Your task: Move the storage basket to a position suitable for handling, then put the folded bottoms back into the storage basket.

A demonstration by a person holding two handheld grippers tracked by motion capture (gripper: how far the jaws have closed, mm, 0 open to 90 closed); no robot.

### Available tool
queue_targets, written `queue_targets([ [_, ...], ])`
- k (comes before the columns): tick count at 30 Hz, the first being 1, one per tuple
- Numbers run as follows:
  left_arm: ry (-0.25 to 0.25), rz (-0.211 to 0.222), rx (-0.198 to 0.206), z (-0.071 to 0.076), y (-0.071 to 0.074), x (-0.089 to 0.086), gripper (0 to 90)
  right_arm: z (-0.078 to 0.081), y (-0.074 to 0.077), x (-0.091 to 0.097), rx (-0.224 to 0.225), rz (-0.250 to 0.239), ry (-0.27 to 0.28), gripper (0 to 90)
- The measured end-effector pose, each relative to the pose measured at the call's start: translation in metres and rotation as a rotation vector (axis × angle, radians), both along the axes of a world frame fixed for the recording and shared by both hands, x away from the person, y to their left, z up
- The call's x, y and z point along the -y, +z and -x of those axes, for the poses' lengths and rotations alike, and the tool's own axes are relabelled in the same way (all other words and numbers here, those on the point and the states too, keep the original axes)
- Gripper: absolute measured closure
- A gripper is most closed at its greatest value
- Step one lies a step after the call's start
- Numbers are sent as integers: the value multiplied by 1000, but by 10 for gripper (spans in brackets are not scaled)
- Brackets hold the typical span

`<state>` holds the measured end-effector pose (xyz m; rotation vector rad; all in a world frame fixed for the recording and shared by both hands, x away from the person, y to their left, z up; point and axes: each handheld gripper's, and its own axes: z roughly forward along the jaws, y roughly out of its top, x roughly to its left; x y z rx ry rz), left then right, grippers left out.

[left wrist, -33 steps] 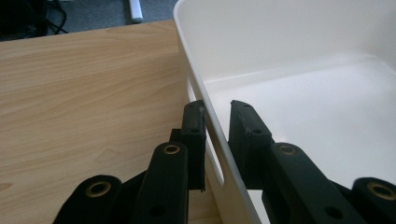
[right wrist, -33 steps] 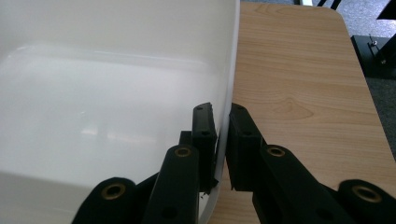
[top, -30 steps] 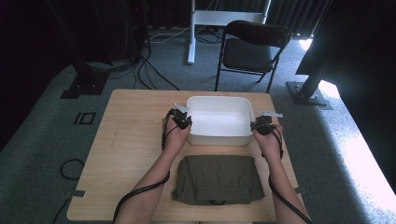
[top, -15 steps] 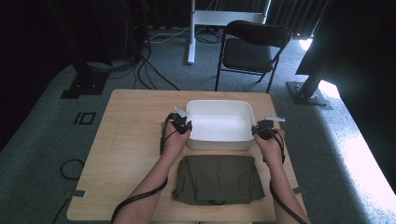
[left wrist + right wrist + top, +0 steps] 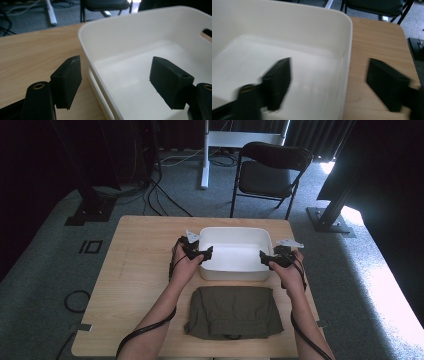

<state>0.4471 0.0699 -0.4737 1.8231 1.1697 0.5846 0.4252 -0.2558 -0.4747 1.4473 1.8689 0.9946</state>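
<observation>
A white plastic tub stands on the wooden table, just beyond a folded olive-green garment. My left gripper is at the tub's left wall and my right gripper at its right wall. In the left gripper view the left gripper straddles the tub's wall, one jaw outside and one inside, pads off it. The right gripper straddles the other wall the same way, blurred. Both pairs of jaws have just been opening, with the tub's wall between them.
A black folding chair stands beyond the table's far edge. Cables and stand bases lie on the grey carpet around it. Bare tabletop stretches to the left of the tub and garment.
Both grippers, shut on the tub's side walls before, now stand open around them. The hands and the tub have hardly shifted.
</observation>
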Motion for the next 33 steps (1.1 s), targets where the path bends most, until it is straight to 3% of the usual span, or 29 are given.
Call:
queue_targets([
  [2,3,64,-22,1,3,-1,270,0,1,0,3,-39,13,143],
  [3,0,65,-39,2,5,-1,270,0,2,0,-1,-47,29,144],
  [4,-14,31,-21,4,7,-1,269,0,3,0,3,-55,39,143],
  [6,-42,4,18,8,9,-1,215,2,5,-1,13,-58,54,139],
  [7,-50,4,17,10,10,-1,171,3,7,-1,18,-56,61,136],
  [11,-62,17,30,19,14,-7,171,5,11,-1,22,-59,76,135],
  [17,-90,-24,29,31,21,-19,171,14,22,-3,40,-61,116,135],
  [25,-131,14,5,48,32,-32,171,25,26,-4,47,-76,152,132],
  [26,-143,15,18,54,33,-33,171,31,26,-3,52,-81,165,132],
  [31,-173,14,18,69,31,-35,171,43,25,-2,57,-84,187,128],
  [33,-188,16,-1,75,28,-37,171,52,21,-1,61,-92,196,128],
])
